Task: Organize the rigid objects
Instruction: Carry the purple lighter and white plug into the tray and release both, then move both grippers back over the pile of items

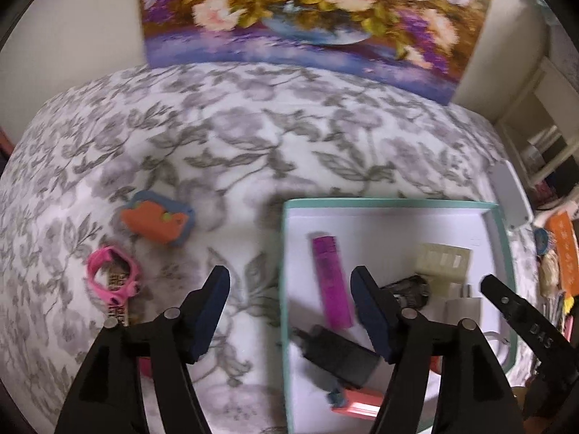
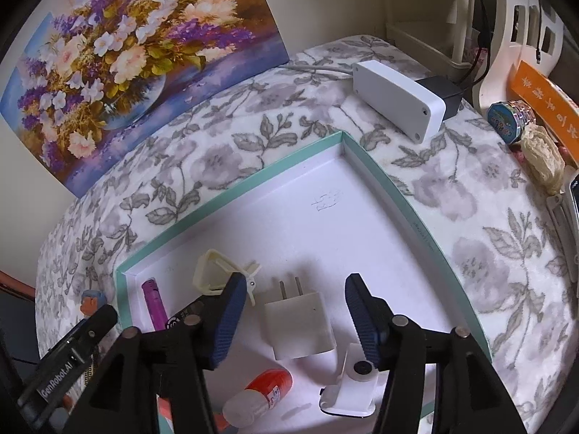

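Observation:
A shallow teal-rimmed white box (image 1: 391, 202) (image 2: 376, 177) lies on the floral cloth. In it are a magenta lighter (image 1: 331, 282) (image 2: 155, 303), a black charger (image 1: 340, 356), a cream clip (image 1: 443, 260) (image 2: 213, 275), a white plug adapter (image 2: 298, 325), a red-capped bottle (image 2: 258, 390) and a white bracket (image 2: 353, 387). My left gripper (image 1: 289, 282) is open and empty, straddling the box's left rim. My right gripper (image 2: 295, 291) is open and empty, just above the white adapter. Left of the box, an orange-and-blue toy (image 1: 157, 222) and a pink ring piece (image 1: 114, 278) lie on the cloth.
A flower painting (image 1: 307, 11) (image 2: 119, 61) leans on the wall behind. A white plastic case (image 2: 398, 97) sits beyond the box's far corner. An orange box (image 2: 542, 105), a round tin (image 2: 504, 121) and clutter line the right edge. White shelving (image 1: 539, 123) stands at the right.

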Action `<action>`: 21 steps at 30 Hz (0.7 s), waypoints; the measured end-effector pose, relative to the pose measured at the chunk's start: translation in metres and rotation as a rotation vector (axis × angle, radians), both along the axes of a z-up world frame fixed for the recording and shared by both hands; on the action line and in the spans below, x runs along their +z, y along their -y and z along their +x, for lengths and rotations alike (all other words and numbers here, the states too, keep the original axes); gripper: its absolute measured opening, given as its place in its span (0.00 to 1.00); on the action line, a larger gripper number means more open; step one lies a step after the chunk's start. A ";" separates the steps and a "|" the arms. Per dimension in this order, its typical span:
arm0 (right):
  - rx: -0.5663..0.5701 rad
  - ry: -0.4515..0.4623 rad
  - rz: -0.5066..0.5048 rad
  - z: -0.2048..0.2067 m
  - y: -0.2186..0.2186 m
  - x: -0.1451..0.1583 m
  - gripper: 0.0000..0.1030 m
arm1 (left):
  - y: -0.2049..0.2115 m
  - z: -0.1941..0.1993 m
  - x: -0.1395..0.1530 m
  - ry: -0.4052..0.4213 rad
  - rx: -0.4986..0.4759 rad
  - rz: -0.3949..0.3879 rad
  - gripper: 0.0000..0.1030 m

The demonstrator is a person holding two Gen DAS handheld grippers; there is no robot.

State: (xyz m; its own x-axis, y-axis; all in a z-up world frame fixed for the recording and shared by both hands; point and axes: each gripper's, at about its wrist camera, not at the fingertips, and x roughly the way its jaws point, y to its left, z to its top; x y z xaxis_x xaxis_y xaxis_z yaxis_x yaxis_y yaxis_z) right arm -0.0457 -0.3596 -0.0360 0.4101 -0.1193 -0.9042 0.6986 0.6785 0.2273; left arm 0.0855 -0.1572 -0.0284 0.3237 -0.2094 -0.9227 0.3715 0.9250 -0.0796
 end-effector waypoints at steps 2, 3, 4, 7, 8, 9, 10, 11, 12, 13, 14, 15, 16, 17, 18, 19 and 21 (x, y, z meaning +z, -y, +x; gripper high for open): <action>0.001 -0.009 -0.002 0.001 0.000 -0.001 0.65 | -0.007 0.003 -0.005 -0.014 0.030 0.028 0.69; 0.000 -0.012 -0.004 0.001 0.000 -0.002 0.67 | -0.009 0.004 -0.007 -0.019 0.041 0.038 0.70; 0.001 -0.012 -0.004 0.001 0.000 -0.002 0.69 | -0.012 0.005 -0.010 -0.026 0.053 0.046 0.75; -0.004 -0.010 -0.005 0.001 0.001 -0.002 0.74 | -0.019 0.007 -0.015 -0.034 0.084 0.065 0.82; -0.006 -0.008 -0.006 0.001 0.001 -0.002 0.78 | -0.020 0.008 -0.015 -0.034 0.090 0.069 0.82; -0.008 -0.007 -0.008 0.001 0.001 -0.002 0.81 | -0.021 0.008 -0.016 -0.033 0.097 0.075 0.82; -0.009 -0.006 -0.010 0.001 0.001 -0.002 0.84 | -0.023 0.009 -0.017 -0.030 0.105 0.082 0.82; -0.009 -0.006 -0.010 0.001 0.001 -0.002 0.84 | -0.024 0.009 -0.017 -0.028 0.111 0.088 0.83; -0.008 -0.007 -0.009 0.001 0.001 -0.002 0.85 | -0.026 0.009 -0.018 -0.026 0.115 0.098 0.83; -0.007 -0.008 -0.006 0.002 0.001 -0.002 0.89 | -0.027 0.010 -0.019 -0.025 0.120 0.109 0.84; -0.009 -0.008 -0.005 0.002 0.001 -0.002 0.95 | -0.027 0.010 -0.019 -0.025 0.124 0.117 0.89; -0.010 -0.007 -0.006 0.002 0.000 -0.001 0.98 | -0.029 0.011 -0.020 -0.023 0.132 0.127 0.93; -0.011 -0.004 -0.007 0.002 0.000 0.000 1.00 | -0.031 0.011 -0.020 -0.020 0.140 0.127 0.95; -0.011 -0.002 -0.008 0.002 0.000 0.000 1.00 | -0.033 0.012 -0.020 -0.020 0.146 0.128 0.95; -0.010 0.001 -0.009 0.002 0.000 0.001 1.00 | -0.036 0.013 -0.019 -0.023 0.157 0.124 0.95; -0.010 0.003 -0.010 0.002 -0.001 0.002 1.00 | -0.037 0.014 -0.019 -0.027 0.162 0.122 0.95; -0.010 0.007 -0.015 0.002 -0.001 0.003 1.00 | -0.040 0.015 -0.017 -0.028 0.167 0.116 0.95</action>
State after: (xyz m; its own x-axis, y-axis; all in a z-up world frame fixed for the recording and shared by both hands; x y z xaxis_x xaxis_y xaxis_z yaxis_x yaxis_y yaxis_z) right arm -0.0436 -0.3582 -0.0328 0.4149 -0.1369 -0.8995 0.7039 0.6747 0.2220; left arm 0.1004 -0.1175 -0.0458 0.3187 -0.0469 -0.9467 0.2111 0.9772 0.0227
